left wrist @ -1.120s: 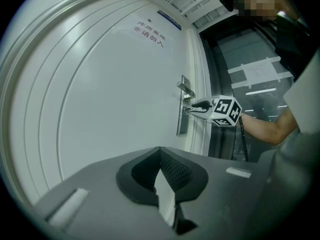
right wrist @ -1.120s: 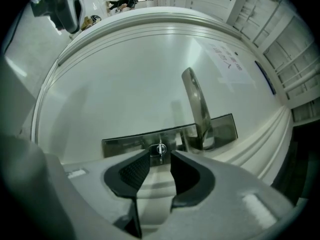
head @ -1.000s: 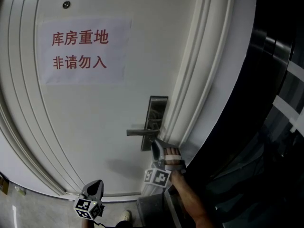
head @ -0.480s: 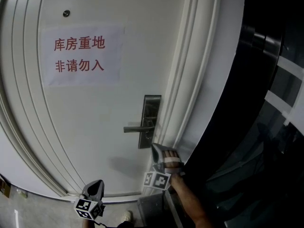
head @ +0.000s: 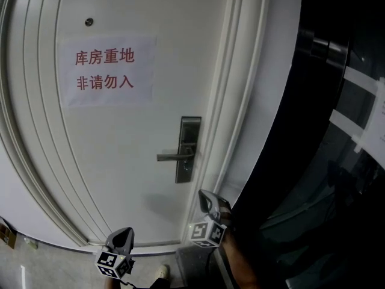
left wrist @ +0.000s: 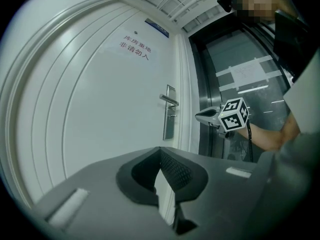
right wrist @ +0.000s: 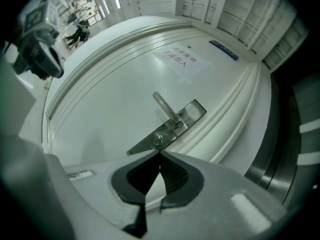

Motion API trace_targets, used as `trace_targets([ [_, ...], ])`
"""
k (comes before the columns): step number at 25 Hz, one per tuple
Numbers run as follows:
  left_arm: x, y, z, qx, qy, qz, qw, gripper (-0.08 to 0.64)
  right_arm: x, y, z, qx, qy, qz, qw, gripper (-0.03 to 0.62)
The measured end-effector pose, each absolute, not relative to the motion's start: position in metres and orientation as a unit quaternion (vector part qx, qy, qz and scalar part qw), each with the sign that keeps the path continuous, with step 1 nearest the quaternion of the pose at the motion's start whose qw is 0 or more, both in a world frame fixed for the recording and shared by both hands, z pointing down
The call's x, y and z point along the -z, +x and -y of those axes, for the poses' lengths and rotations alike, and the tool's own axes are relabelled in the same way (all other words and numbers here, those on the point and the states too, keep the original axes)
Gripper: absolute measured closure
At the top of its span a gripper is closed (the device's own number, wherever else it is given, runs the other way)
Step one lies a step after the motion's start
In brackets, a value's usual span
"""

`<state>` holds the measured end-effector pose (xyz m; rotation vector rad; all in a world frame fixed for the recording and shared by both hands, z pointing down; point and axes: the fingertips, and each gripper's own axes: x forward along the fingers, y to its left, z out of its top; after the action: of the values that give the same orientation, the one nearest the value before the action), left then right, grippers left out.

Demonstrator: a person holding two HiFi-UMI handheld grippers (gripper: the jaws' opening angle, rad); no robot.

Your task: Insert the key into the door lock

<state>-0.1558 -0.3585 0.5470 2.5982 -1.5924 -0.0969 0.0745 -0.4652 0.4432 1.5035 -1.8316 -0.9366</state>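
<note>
The steel lock plate with its lever handle sits on the white door. My right gripper hovers below and to the right of the plate, apart from it, by the door frame. In the right gripper view its jaws stand shut and nothing shows between them, with the keyhole just beyond. My left gripper hangs low at the door's foot, and its jaws meet at the tips, empty. No key shows in any view.
A paper sign with red print is stuck on the door above the lock. A moulded white door frame runs beside the plate. Dark glass panels stand to the right. A person's bare forearm carries the right gripper.
The right gripper has drawn back from the lock plate, down and to the right, rolling as it went. The left gripper stays low at the bottom of the head view.
</note>
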Motion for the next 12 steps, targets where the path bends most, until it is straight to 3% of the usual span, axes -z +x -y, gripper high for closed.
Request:
trace_targets([
  [12, -0.539, -0.145, 0.335, 0.027, 0.857, 0.514, 0.033, 0.557, -0.464, 0.096, 0.402, 0.141, 0.566, 0.804, 0.111, 0.591],
])
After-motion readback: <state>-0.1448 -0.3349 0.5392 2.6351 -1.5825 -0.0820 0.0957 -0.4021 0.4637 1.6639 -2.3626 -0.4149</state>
